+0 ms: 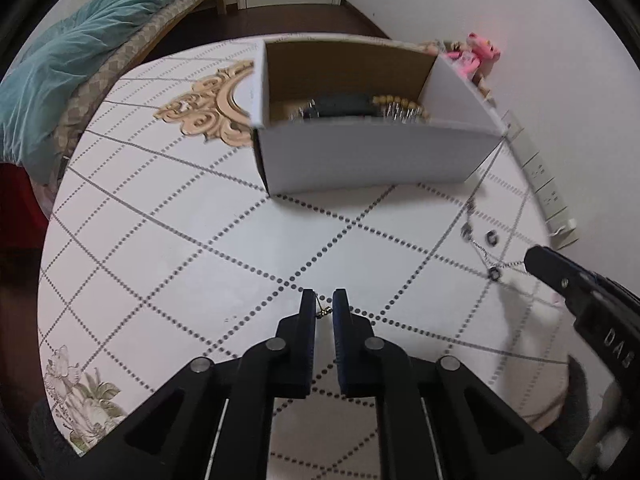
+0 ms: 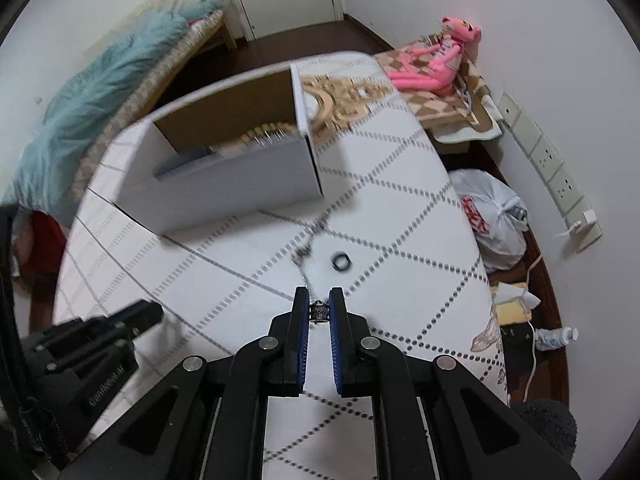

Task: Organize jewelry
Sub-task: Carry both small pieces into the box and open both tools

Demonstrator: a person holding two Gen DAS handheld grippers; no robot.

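Observation:
A white cardboard box [image 1: 372,156] stands on the patterned table [image 1: 180,240], with beads and dark jewelry inside [image 1: 360,108]. My left gripper [image 1: 323,308] is nearly shut, a small gold clasp [image 1: 325,312] between its fingertips. My right gripper [image 2: 319,308] is shut on a dark ring or bead [image 2: 319,312] of a thin chain [image 2: 306,256]. A loose dark ring [image 2: 341,261] lies just beyond it. In the left wrist view the chain with rings [image 1: 484,248] lies at the right, next to my right gripper [image 1: 538,260]. The box also shows in the right wrist view [image 2: 240,184].
A bed with a teal blanket [image 1: 80,52] lies to the left. A pink plush toy [image 2: 436,60] sits on a stool beyond the table. A white plastic bag [image 2: 492,220] and a bottle [image 2: 556,338] lie on the floor at the right. Wall sockets [image 2: 556,184] line the right wall.

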